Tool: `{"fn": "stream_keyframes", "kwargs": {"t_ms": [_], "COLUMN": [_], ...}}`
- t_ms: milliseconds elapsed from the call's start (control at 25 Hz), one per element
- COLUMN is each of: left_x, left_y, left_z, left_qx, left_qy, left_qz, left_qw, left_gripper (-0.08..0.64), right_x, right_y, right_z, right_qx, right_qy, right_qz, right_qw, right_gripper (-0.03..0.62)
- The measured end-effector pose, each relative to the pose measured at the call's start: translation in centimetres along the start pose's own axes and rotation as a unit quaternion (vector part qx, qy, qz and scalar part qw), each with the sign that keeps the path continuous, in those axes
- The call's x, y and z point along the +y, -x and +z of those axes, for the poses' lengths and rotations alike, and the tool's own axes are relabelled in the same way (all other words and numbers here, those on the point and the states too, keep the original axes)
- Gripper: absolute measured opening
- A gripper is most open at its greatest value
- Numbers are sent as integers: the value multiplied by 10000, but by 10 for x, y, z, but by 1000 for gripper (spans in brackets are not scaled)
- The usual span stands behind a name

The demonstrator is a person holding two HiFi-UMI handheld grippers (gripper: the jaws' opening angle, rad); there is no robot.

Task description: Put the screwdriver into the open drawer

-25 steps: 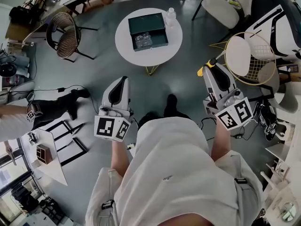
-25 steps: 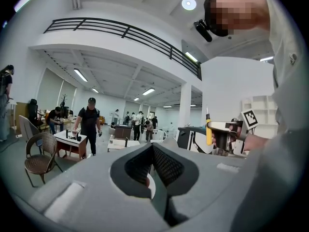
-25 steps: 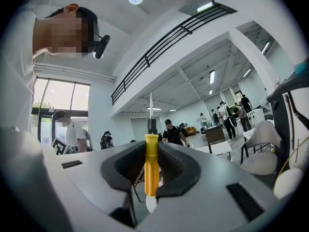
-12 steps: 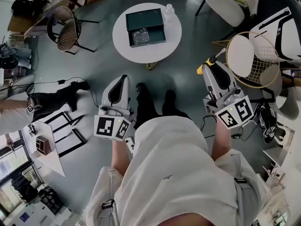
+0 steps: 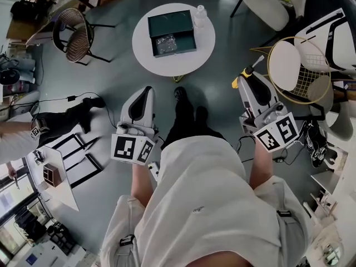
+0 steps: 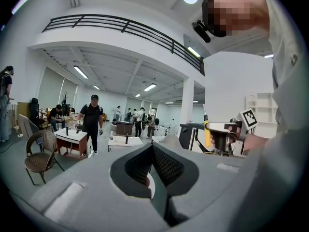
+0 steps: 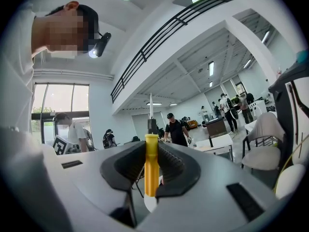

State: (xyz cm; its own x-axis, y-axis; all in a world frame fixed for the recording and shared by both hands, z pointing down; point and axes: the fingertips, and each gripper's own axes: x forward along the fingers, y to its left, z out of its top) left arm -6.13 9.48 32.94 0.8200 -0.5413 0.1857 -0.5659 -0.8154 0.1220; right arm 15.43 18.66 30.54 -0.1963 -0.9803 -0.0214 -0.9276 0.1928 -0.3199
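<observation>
My right gripper (image 7: 150,151) is shut on the yellow handle of the screwdriver (image 7: 151,167), and the metal shaft sticks up past the jaws. In the head view the right gripper (image 5: 248,78) is held at the right, the screwdriver (image 5: 245,77) at its front. My left gripper (image 5: 146,92) is level with it at the left. Its jaws are shut with nothing between them in the left gripper view (image 6: 153,148). The dark green drawer box (image 5: 169,23) sits on a round white table (image 5: 147,52) ahead, and its open drawer (image 5: 168,44) faces me.
A clear bottle (image 5: 201,16) stands on the table beside the box. A wicker chair (image 5: 72,35) is to the left and a wire-frame chair (image 5: 295,65) to the right. Black frames (image 5: 75,160) lie on the floor at the left. Several people stand in the hall.
The person has stepped toward the table: one foot has swung forward between the grippers. Both grippers keep their pose and the screwdriver stays clamped.
</observation>
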Motion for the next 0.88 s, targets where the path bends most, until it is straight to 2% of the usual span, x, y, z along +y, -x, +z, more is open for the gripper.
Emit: {"fn": "stream_keyframes", "kwargs": {"t_ms": [320,880], "left_x": [34,123], "left_y": [-32,-89], "left_z": [9,44], "left_qx": [-108,-398], "left_qy": [87,224], "left_qz": [-125,-192], "left_qw": [9998,9988], "left_gripper": [11,11], "right_x": [-7,-12], "right_y": [-38,-147], "right_z": [12,40], "right_qx": [43,19], "right_qy": [174,474], "right_qz": [-112,-52], "right_qw": [9998,9989], "right_gripper": [84,83]}}
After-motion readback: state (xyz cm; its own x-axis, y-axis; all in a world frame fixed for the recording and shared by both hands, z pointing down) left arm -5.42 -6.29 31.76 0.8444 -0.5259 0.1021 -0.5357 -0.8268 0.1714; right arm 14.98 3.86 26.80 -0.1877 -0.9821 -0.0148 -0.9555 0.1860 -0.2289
